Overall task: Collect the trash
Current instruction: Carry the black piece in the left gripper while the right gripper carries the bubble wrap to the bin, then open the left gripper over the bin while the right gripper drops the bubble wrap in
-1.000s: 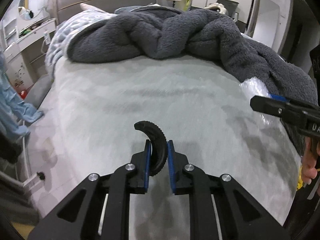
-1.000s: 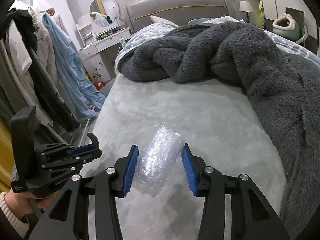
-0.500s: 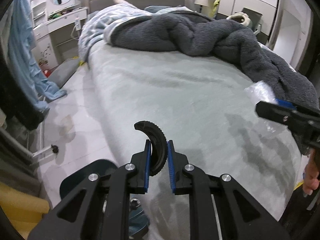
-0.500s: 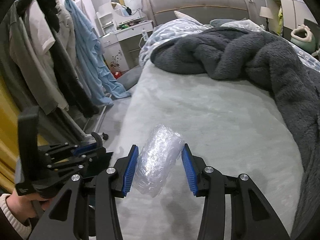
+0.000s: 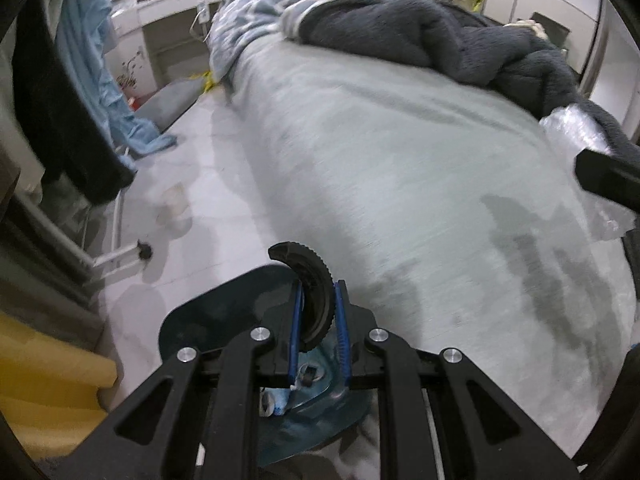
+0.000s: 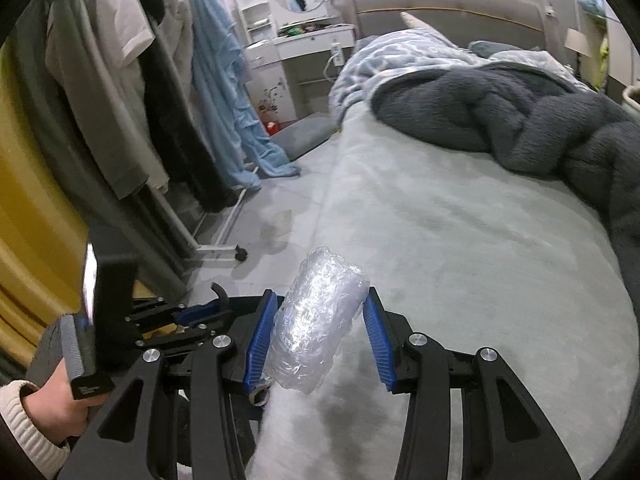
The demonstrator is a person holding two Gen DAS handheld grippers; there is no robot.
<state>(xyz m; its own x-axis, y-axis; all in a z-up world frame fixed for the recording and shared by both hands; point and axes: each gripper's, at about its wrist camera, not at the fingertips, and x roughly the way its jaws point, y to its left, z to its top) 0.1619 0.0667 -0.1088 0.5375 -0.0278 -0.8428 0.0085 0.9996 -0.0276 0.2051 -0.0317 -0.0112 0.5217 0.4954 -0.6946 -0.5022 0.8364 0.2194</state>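
My left gripper [image 5: 319, 292] is shut on a black, ridged, crescent-shaped piece [image 5: 314, 276]. It hangs over the open mouth of a dark teal bin [image 5: 192, 316] on the floor by the bed's left edge; scraps lie inside the bin. My right gripper [image 6: 320, 300] is shut on a roll of clear bubble wrap [image 6: 316, 332] above the grey sheet [image 6: 460, 248] near that edge. In the right wrist view the left gripper [image 6: 208, 310] sits lower left, held by a hand [image 6: 52, 404]. The bubble wrap [image 5: 576, 132] also shows at the left wrist view's right edge.
A clothes rack with hanging garments [image 6: 132, 80] lines the left side, its wheeled foot [image 5: 142, 250] on the pale floor. Yellow foam [image 5: 48, 392] lies at the lower left. A dark fleece blanket [image 6: 520, 120] is heaped at the bed's head and right side. A white dresser [image 6: 304, 52] stands beyond.
Both grippers have swung left from over the bed to its left edge, each keeping its grip. The bin has come into view under the left gripper.
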